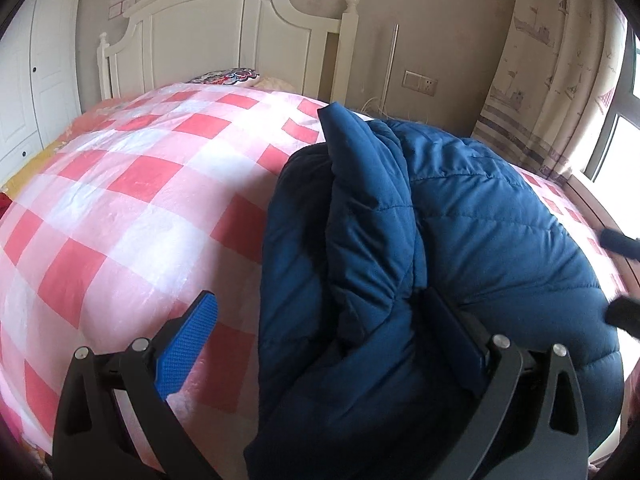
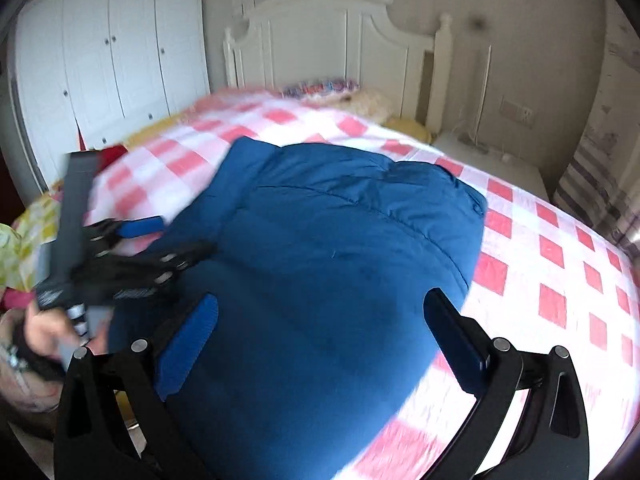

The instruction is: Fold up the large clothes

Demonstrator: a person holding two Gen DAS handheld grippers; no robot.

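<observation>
A dark blue quilted jacket (image 1: 460,232) lies bunched and partly folded on the pink-and-white checked bed cover (image 1: 132,184). My left gripper (image 1: 320,320) is open, its jaws wide apart around the jacket's left folded edge, not clamped on it. In the right wrist view the jacket (image 2: 332,264) is a smooth folded mound. My right gripper (image 2: 320,320) is open above its near end. The left gripper (image 2: 168,236) shows at the jacket's left edge, held by a hand. The right gripper's dark fingertips (image 1: 620,240) show at the far right of the left wrist view.
A white headboard (image 1: 224,36) and pillows (image 2: 340,92) stand at the bed's far end. White wardrobes (image 2: 112,52) are on the left, a nightstand (image 2: 492,160) and curtained window (image 1: 560,80) on the right. Yellow-patterned cloth (image 2: 28,232) lies at the bed's left edge.
</observation>
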